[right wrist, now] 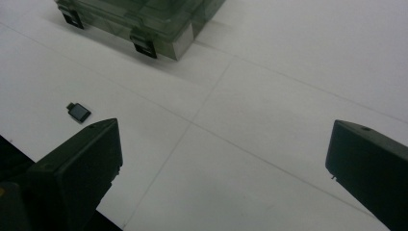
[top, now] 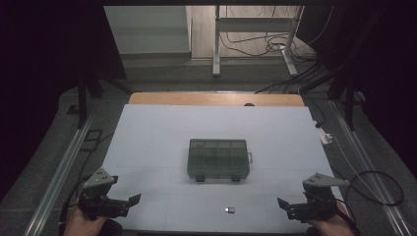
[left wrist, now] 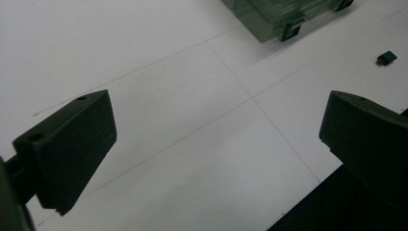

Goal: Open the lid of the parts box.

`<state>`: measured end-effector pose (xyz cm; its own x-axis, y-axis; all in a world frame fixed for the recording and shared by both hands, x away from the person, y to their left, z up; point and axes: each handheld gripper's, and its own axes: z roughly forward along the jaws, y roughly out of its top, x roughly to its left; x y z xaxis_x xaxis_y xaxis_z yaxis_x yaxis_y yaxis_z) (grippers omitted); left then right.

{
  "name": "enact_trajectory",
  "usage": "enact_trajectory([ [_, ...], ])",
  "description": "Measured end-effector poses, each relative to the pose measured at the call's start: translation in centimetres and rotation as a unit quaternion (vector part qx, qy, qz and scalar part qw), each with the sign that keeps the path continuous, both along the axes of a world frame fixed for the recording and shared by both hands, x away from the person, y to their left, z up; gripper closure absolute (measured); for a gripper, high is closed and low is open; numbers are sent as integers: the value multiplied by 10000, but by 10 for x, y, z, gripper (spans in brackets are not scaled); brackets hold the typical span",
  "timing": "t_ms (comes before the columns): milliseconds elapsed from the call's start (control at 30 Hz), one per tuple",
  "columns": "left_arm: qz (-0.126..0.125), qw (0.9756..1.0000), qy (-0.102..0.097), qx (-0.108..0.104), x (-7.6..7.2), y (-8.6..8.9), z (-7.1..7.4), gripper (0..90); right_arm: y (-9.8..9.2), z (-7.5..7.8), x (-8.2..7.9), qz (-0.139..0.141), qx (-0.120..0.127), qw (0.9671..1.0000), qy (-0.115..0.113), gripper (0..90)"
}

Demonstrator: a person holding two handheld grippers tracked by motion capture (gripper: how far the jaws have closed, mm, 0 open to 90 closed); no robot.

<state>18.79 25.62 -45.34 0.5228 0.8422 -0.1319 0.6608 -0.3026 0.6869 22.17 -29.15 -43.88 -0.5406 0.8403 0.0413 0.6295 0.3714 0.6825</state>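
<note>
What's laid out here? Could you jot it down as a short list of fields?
Surface: white table
Box: clear plastic box with compartments, lid shut, mid-table
Small item: dark small piece lying near the front edge, apart from the box
Left gripper: open, holding nothing, at the near left corner
Right gripper: open, holding nothing, at the near right corner

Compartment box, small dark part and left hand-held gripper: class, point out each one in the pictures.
Compartment box (top: pixel 218 158): high view, middle of its clear lid.
Small dark part (top: pixel 229 210): high view, its top face.
Left hand-held gripper (top: pixel 129 203): high view, midway between its open jaw tips.
</note>
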Motion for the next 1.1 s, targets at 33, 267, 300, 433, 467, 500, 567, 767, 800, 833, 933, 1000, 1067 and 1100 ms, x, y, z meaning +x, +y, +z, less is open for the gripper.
enact_trajectory([
  [33, -2, 10000, -6, 23, 2, -2, 0, 1, 1, 1, 1, 17, 20, 10000, -38, 0],
  [267, 1, 10000, 26, -4, 8, -5, 0, 1, 1, 1, 6, 124, 82, 9999, -58, 0],
  [300, -16, 10000, 29, -31, 10, -5, 0, 1, 2, 1, 7, 155, 88, 9998, -57, 0],
  [433, -84, 9999, 7, -71, 14, -6, 1, 0, 4, 2, 10, 251, 140, 9995, -98, 0],
  [467, -92, 9999, 7, -78, 15, -7, 1, 1, 4, 3, 11, 275, 154, 9994, -120, 0],
  [500, -109, 9999, 7, -89, 17, -8, 0, 0, 4, 3, 12, 302, 175, 9993, -159, 0],
  [567, -160, 9998, 29, -106, 20, -9, -1, 1, 5, 4, 14, 340, 232, 9989, -223, 0],
  [767, -225, 9997, -5, -99, 28, -15, -2, 0, 8, 6, 22, 442, 359, 9982, -207, 0],
  [800, -228, 9997, -30, -77, 30, -17, -2, 0, 8, 6, 22, 461, 359, 9981, -206, 0],
  [833, -221, 9997, -39, -72, 32, -19, -2, 0, 9, 6, 24, 486, 354, 9979, -223, 0],
  [933, -258, 9996, -1, -100, 38, -23, -2, 0, 13, 7, 27, 530, 365, 9976, -263, 0],
  [1000, -265, 9996, 8, -100, 41, -25, -2, 1, 14, 8, 30, 544, 356, 9976, -258, 0],
  [1067, -283, 9995, 42, -136, 44, -26, -2, 5, 16, 8, 32, 579, 352, 9973, -278, 0],
  [1100, -321, 9992, 132, -212, 46, -27, -1, 10, 17, 7, 33, 592, 357, 9972, -293, 0],
])
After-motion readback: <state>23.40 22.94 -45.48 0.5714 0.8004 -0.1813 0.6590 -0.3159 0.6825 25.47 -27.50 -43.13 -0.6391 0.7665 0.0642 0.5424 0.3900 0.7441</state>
